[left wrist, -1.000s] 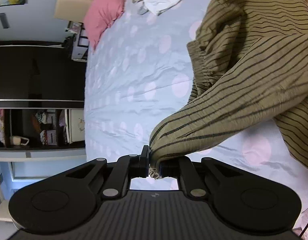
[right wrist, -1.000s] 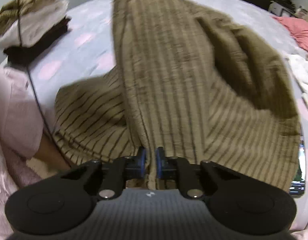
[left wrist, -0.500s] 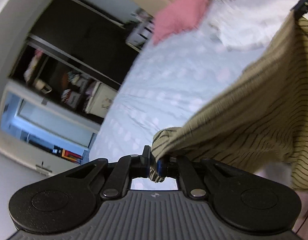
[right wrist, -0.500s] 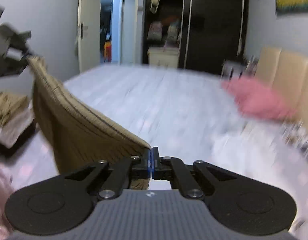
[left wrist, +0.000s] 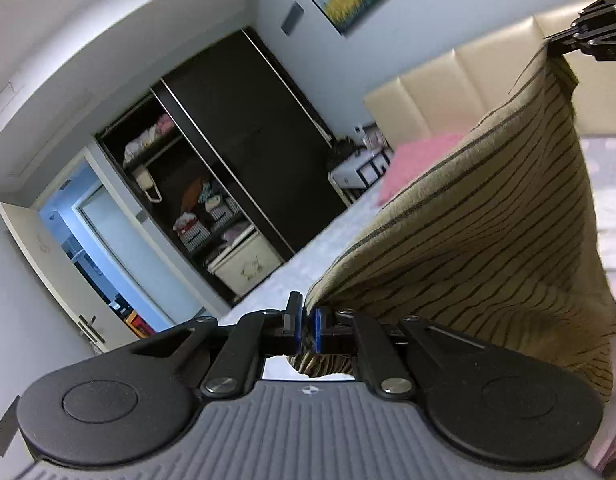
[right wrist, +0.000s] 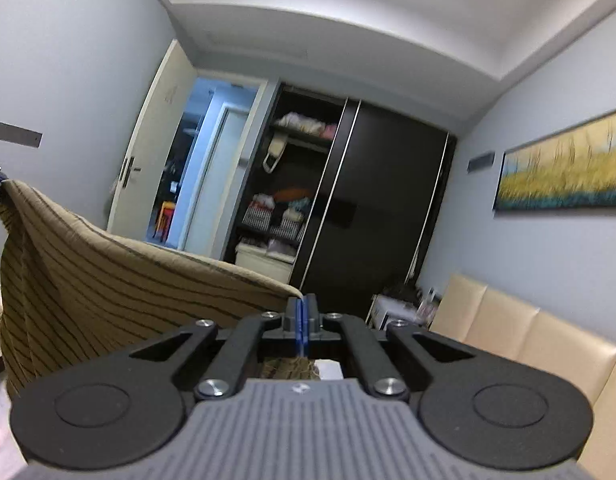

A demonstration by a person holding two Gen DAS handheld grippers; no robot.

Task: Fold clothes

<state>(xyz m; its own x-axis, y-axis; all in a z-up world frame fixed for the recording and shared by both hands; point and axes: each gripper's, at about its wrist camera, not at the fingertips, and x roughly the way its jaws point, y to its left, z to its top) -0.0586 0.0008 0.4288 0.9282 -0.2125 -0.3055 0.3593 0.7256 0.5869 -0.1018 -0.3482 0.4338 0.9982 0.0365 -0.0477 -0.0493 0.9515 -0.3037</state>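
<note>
Two grippers clamp opposite ends of one olive striped garment [left wrist: 488, 240], stretched in the air between them above the bed [left wrist: 292, 268]. Left gripper [left wrist: 307, 330] jaws pinched on bunched fabric edge. Right gripper [right wrist: 301, 320] jaws pressed tight on the cloth's other end; seen far upper right in left view. Pink pillow [left wrist: 416, 162] beyond. Dark wardrobe [right wrist: 372, 216] on far wall, one side open.

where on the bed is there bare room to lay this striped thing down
Bare sheet shows between the wardrobe-side edge and the striped garment, below the pink pillow. The garment, shut in the left gripper and right gripper, hides the rest.
</note>
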